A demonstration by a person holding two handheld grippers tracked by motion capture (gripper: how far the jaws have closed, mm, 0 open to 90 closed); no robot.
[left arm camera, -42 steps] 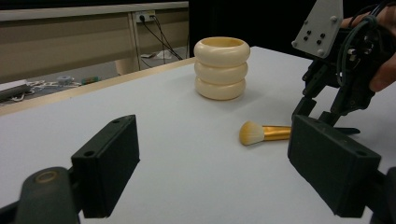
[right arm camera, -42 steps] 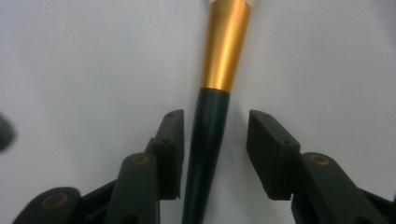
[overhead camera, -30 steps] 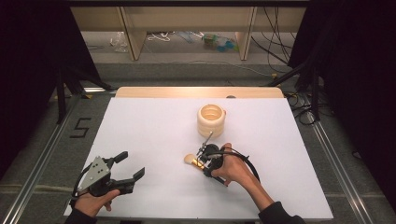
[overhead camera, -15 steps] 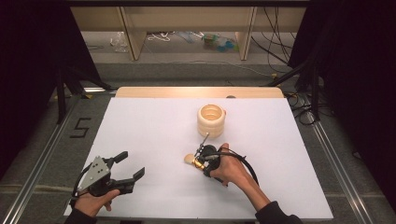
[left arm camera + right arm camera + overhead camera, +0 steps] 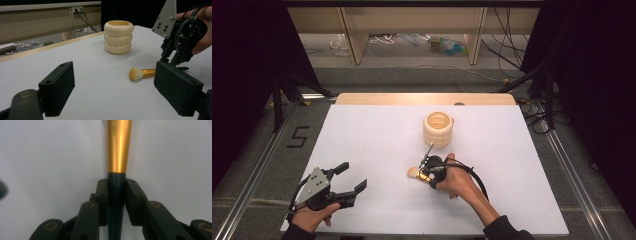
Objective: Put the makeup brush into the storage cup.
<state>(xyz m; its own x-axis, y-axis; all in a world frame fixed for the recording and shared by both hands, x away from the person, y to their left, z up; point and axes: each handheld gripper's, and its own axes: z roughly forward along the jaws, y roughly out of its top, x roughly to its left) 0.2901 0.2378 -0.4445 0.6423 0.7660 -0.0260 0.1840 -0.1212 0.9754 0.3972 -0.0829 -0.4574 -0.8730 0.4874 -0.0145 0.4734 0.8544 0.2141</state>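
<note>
Lying across the middle of the scene is the white table (image 5: 377, 150), the largest thing here. On it, a little to the far right of centre, stands the cream ribbed holder (image 5: 438, 129), upright and with its mouth free. Near the left corner, the left gripper (image 5: 347, 184) rests on the table with its jaws spread wide and nothing between them. The right gripper (image 5: 428, 165) is just in front of the holder, low on the table. Smallest is the makeup brush (image 5: 140, 73), which lies flat, near the holder but apart from it, its pale bristles pointing left.

Compared with a second ago, the jaws of the right gripper have just been closing, and now the pads (image 5: 102, 195) press on both sides of the dark handle of the brush, just behind the gold ferrule (image 5: 118, 147). Neither hand has changed its place. I judge that the grasp is now made, so the brush is ready to be lifted and probably brought to the holder.
</note>
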